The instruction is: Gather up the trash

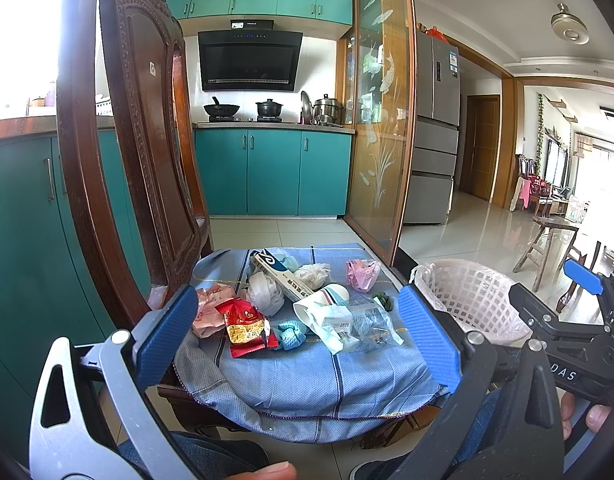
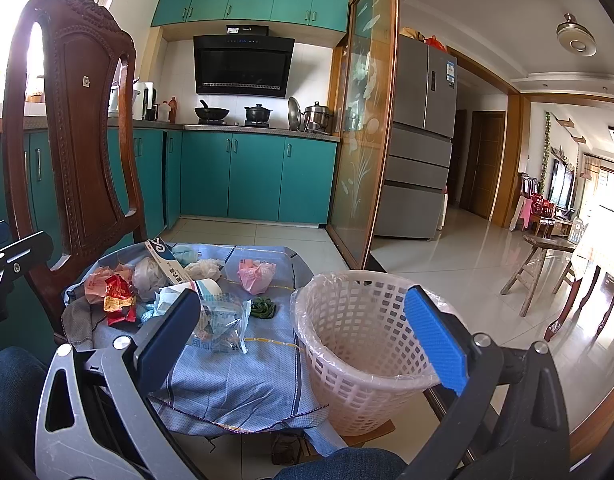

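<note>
One basket (image 2: 359, 344), one chair (image 2: 73, 120), two pink wrappers (image 1: 363, 274), one carton (image 1: 281, 278).

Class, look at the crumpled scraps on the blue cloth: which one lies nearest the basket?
The dark green scrap. It lies alone at the cloth's edge beside the basket, whereas the pink, white and red ones sit farther back towards the chair.

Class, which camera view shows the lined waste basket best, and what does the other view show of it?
The right wrist view: the waste basket appears nearly whole, rim, liner and lattice wall, between the open right gripper fingers. The left wrist view shows only its upper part, cut off by both grippers.
</note>
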Demonstrator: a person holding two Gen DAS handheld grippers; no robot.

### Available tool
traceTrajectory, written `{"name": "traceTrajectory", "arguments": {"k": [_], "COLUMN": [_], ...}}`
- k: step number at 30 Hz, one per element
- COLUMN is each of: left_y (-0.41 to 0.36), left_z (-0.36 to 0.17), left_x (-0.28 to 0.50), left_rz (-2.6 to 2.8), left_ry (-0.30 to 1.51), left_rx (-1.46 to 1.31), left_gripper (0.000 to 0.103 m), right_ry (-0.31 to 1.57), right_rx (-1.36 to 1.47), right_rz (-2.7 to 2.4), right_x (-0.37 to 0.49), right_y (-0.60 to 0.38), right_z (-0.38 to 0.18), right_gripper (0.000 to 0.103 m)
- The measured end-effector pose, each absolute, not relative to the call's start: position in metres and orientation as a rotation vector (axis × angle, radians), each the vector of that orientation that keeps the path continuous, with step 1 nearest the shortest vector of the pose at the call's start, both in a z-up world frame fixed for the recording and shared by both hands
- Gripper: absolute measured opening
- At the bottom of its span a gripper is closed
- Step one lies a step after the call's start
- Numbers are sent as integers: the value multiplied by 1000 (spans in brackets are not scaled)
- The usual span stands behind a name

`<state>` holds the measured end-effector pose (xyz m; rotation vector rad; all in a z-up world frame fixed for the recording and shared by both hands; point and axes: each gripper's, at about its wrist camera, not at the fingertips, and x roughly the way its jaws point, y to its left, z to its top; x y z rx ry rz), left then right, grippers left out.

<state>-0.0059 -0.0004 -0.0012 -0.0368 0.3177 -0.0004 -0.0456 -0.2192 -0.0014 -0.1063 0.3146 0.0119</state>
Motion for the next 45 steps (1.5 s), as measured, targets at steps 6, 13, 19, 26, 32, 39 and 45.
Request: {"name": "traceTrajectory", "arguments": {"k": [6,13,19,26,32,39,45], "left_y": [0,0,0,0,0,-2,-2], "left_z": [-1,-2,-2,-2,-3,-26,-51], "left_x": [-6,-6,-5,-5,-5,9,21], "left_rz": [-1,0,0,0,0,19,-4], "left_ry": [318,320,319,320,321,439,565], "left_rx": [-37,-39,-37,-38,-37,-22,-31], "left_gripper": [100,100,100,100,100,100,100], "right_ry": [314,315,314,313,312,420,498], "right_rx": [-107,-107,-109,-110,-106,-94,-84], "right_rz": [13,12,13,12,20,54,72], "right_x": [-46,-46,-46,-47,-46,-24,-3], "right_y": [-219,-219,-219,-218,-218,-219,-215], "right_z": [-2,-2,-3,-3,-2,-14,-33], "right_gripper": [100,100,100,100,100,100,100]}}
